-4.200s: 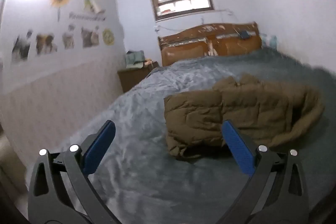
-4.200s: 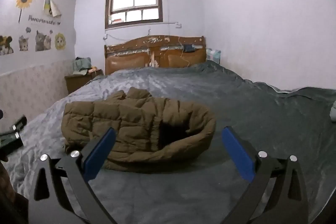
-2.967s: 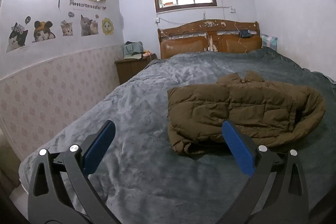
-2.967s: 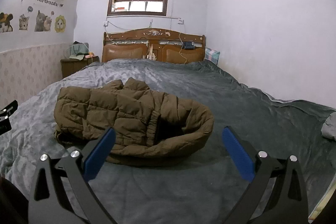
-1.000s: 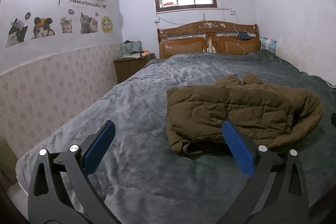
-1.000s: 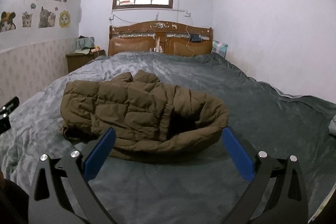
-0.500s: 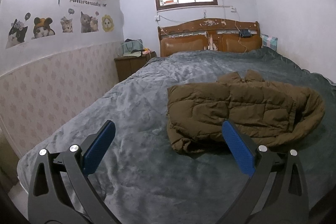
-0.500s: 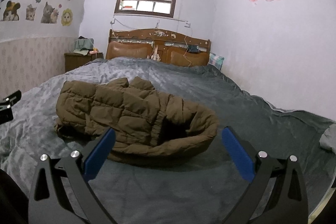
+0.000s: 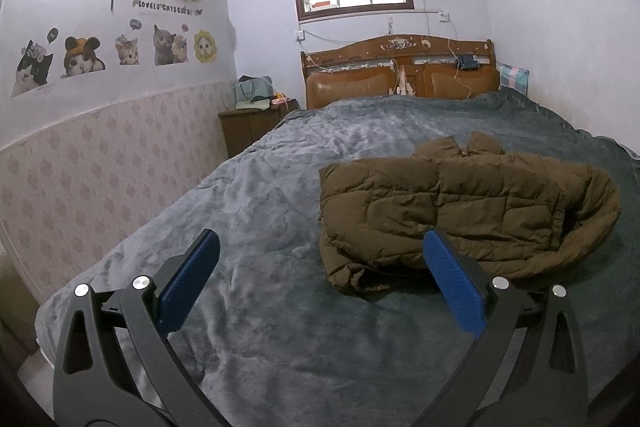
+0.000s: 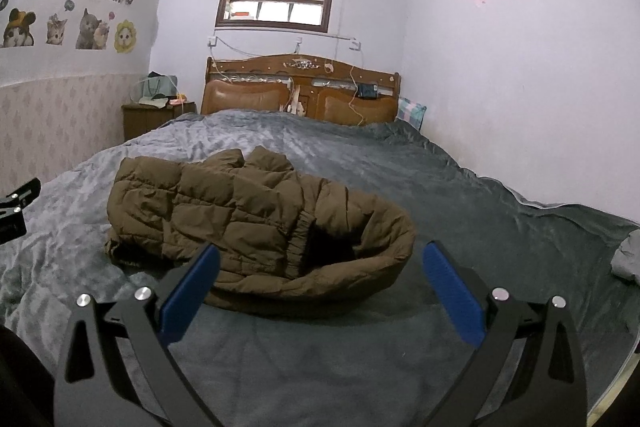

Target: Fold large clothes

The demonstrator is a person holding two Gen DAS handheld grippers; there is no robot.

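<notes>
The brown puffer jacket [image 10: 256, 215] lies bunched on the grey bed blanket [image 10: 460, 187]; a thin pinch may slip from the puffy fabric, or catch the blanket too. It lies ahead of the left gripper [image 9: 320, 275] and right gripper [image 10: 320, 279], both wide open and empty.

We see a brown quilted puffer jacket [image 9: 460, 211] lying folded into a rough bundle on the grey plush bedspread, near the foot half of the bed. Its hood [image 10: 372, 247] gapes open at the right end, and a sleeve's elastic cuff [image 10: 298, 239] rests across the padded body.
</notes>
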